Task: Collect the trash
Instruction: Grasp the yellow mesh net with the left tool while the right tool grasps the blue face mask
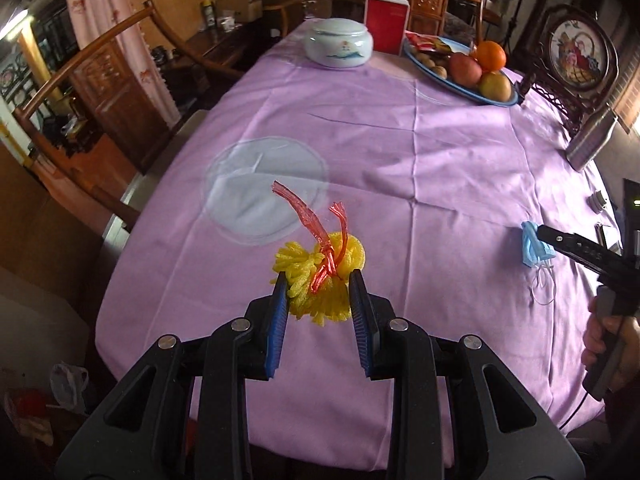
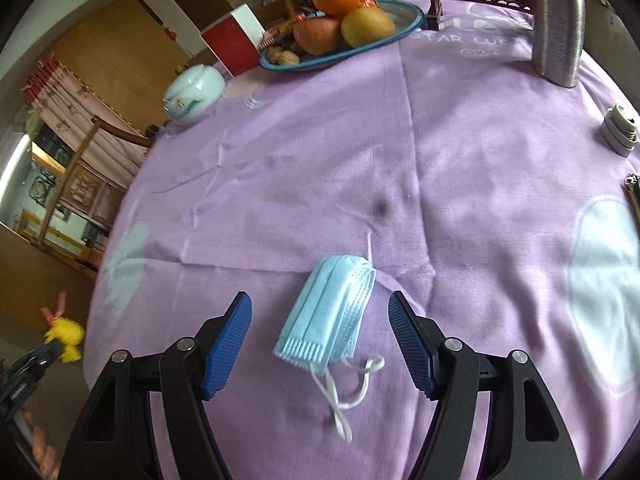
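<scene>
On purple tablecloth (image 1: pixel 400 168): yellow foam net (image 1: pixel 320 280) with red tie, sitting between left gripper (image 1: pixel 318 280) fingers, jaws wide, no contact seen. Folded blue face mask (image 2: pixel 328 316) flat near table edge, between right gripper (image 2: pixel 320 306) fingers, jaws wide. Fruit plate (image 2: pixel 404 20), white lidded jar (image 1: pixel 338 42) at far end.

We see a lilac tablecloth (image 1: pixel 400 160) filling the frame's middle. At the top sit a white lidded jar (image 1: pixel 338 42), a red box (image 1: pixel 387 28) and a blue fruit plate (image 1: pixel 460 84); a silver bottle (image 2: pixel 558 24) stands upper right.
</scene>
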The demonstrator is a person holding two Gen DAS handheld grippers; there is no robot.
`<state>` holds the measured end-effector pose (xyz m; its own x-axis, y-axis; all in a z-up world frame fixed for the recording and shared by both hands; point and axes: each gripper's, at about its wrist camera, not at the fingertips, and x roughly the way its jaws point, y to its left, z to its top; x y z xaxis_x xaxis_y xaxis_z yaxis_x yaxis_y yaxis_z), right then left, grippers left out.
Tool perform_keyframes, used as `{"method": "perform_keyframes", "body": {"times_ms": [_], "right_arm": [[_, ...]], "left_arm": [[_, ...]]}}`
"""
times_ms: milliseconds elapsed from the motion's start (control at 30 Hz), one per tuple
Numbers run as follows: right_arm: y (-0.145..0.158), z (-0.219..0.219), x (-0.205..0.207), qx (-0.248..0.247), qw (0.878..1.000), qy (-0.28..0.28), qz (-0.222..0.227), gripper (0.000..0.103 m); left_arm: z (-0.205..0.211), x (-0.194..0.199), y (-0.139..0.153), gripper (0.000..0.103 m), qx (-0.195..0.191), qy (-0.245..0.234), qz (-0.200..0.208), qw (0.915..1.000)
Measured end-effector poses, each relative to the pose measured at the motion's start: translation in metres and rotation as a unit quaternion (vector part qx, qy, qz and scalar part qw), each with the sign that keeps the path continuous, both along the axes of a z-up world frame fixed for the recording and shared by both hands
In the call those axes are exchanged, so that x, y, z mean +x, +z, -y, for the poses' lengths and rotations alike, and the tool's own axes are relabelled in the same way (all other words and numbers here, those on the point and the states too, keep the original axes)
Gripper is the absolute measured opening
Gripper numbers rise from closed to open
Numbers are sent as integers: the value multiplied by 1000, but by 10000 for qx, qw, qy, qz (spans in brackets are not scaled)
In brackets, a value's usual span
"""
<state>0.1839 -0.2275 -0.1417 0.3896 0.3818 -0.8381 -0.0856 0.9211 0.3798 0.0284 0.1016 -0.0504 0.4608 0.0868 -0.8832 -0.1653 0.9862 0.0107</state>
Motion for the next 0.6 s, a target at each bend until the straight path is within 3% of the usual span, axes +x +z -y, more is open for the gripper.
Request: {"method": "perform_keyframes", "body": {"times_ms": [33,67,100,167,600], "right_arm": [[-3,-2,1,-34,10000,5,-29,64],[-8,-5,2,-120,9999,33,-73,51],[-12,-7,2,-187,9997,65,-127,32],[-14,-10,0,-155,9997,109,-175,14],[97,-62,-37,373,9906,793,1052,11]], "left_arm": [[-1,-2,1,31,1,14,4,10000],[-2,-5,2,31,-1,24,14,10000],[-4,-9,3,31,-3,40,31,10000],[-5,-14,5,31,6,51,63,10000],[-19,-40,43,31,402,-24,750,9964]]}}
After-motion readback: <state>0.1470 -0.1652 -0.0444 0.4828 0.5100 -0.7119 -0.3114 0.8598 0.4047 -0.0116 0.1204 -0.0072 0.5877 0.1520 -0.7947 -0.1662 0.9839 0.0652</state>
